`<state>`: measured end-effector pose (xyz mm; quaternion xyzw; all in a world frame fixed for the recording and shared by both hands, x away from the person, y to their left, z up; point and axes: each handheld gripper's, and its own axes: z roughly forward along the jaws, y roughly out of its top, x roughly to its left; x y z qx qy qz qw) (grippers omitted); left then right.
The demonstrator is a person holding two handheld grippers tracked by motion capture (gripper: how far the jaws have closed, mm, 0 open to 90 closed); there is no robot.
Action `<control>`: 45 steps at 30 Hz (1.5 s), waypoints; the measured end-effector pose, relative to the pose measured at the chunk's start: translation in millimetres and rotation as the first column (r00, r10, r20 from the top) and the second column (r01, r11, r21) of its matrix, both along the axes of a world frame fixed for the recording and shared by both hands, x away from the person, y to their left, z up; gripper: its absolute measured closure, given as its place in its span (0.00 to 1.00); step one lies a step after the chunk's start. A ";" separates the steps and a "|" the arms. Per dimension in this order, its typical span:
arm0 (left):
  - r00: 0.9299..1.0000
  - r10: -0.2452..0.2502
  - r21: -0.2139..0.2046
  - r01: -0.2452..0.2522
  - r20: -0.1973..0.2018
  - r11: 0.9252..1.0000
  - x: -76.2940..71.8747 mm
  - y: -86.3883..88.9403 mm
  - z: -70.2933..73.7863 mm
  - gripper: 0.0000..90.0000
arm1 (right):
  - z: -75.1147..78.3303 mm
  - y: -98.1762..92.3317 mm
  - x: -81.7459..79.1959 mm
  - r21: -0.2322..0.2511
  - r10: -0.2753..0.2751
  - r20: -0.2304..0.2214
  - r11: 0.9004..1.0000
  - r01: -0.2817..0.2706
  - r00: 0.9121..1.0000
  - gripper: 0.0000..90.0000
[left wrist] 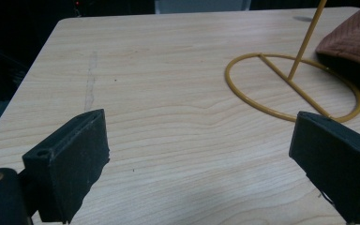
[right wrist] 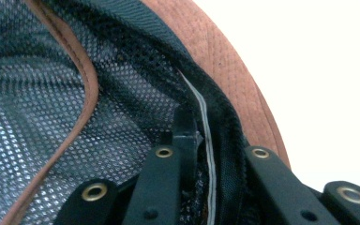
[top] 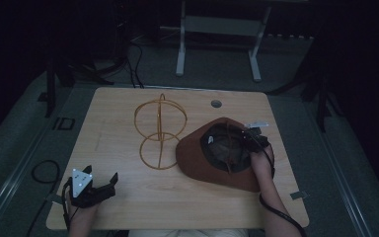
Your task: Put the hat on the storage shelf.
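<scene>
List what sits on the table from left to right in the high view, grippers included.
left gripper, jaws open over bare wood → yellow wire hat stand → brown hat, lying crown-down with its mesh lining up → right gripper, clamped on the hat's inner edge at its right side.

Brown hat, black mesh lining; yellow wire stand; pale wood-grain table.

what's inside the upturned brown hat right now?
Inside the brown hat: dark mesh lining and a brown strap. The right gripper is shut on the hat's inner band at the rim. The table under the hat is covered, so unseen.
</scene>
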<state>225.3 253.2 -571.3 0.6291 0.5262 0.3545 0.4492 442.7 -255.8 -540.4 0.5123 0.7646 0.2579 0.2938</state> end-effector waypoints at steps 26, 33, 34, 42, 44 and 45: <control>1.000 0.009 0.044 -0.008 -0.012 0.999 -3.6 -9.0 6.1 0.08 | 94.3 -30.6 -45.7 0.282 0.068 0.264 0.949 -0.144 0.962 0.93; 0.998 -0.066 0.002 0.066 -0.023 0.998 -5.8 -29.2 27.3 0.08 | 106.1 -37.4 -52.0 0.313 0.084 0.275 0.934 -0.172 0.958 0.93; 0.996 -0.080 -0.005 0.080 -0.027 0.997 -5.9 -33.5 31.7 0.09 | 105.8 -38.1 -52.5 0.314 0.082 0.273 0.934 -0.170 0.958 0.93; 0.977 -0.209 -0.002 0.209 0.050 0.978 -11.4 -65.1 69.3 0.10 | 109.9 -41.4 -58.4 0.298 0.091 0.266 0.939 -0.172 0.960 0.93; 0.975 -0.213 -0.003 0.213 0.060 0.977 -11.0 -67.6 74.5 0.10 | 110.6 -42.0 -60.0 0.300 0.094 0.268 0.938 -0.176 0.959 0.93; 0.971 -0.225 -0.001 0.226 0.083 0.974 -9.7 -71.3 85.7 0.10 | 110.9 -42.3 -60.9 0.304 0.098 0.268 0.936 -0.180 0.959 0.93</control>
